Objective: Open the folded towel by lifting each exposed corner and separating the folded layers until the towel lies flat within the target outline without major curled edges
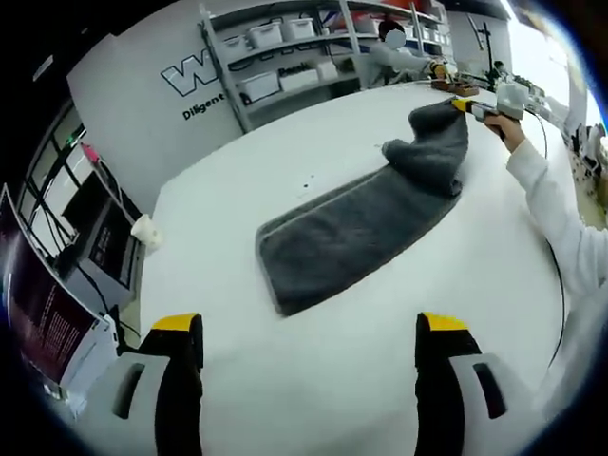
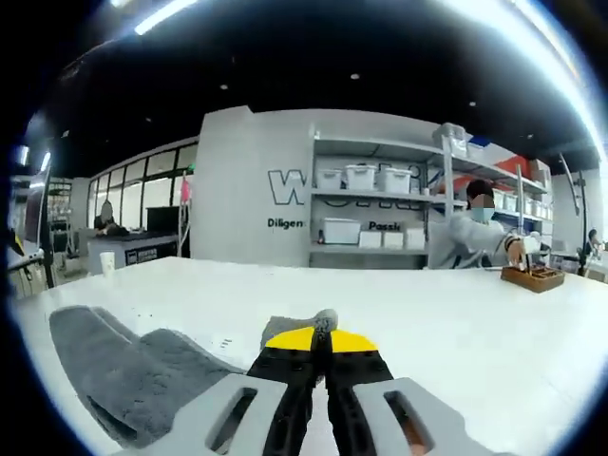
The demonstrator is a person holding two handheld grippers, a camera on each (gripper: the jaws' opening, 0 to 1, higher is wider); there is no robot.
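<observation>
- Towel — grey, lies on the white table, long axis running diagonally in the left gripper view from the near-left end up toward the far right.
- Near end lies flat, pale edge trim showing; far end is lifted and bunched into a hump, hanging from the right gripper.
- Right gripper: in the right gripper view the yellow-tipped jaws are pressed together with a tuft of grey cloth pinched between them — gripping a towel corner. The flat run of towel trails off to the lower left of that view.
- Left gripper: jaws spread wide, nothing between them, held above bare table just short of the towel's near end. The towel lies straight ahead of it and slightly right.
- Judgement: the left gripper is the nearer one to the flat near end; the right already holds the far end. The coming move likely turns on drawing the lifted corner outward along the long axis, perhaps with the left pinning the near edge.
- No target outline can be made out on the table.
- Containers: pale lidded bins on the shelving behind — contents not legible. A paper cup stands near the table's left edge, well apart from the towel; whether anything is in it, cannot tell.
- A person sits at the far side beside a small wooden tray.
</observation>
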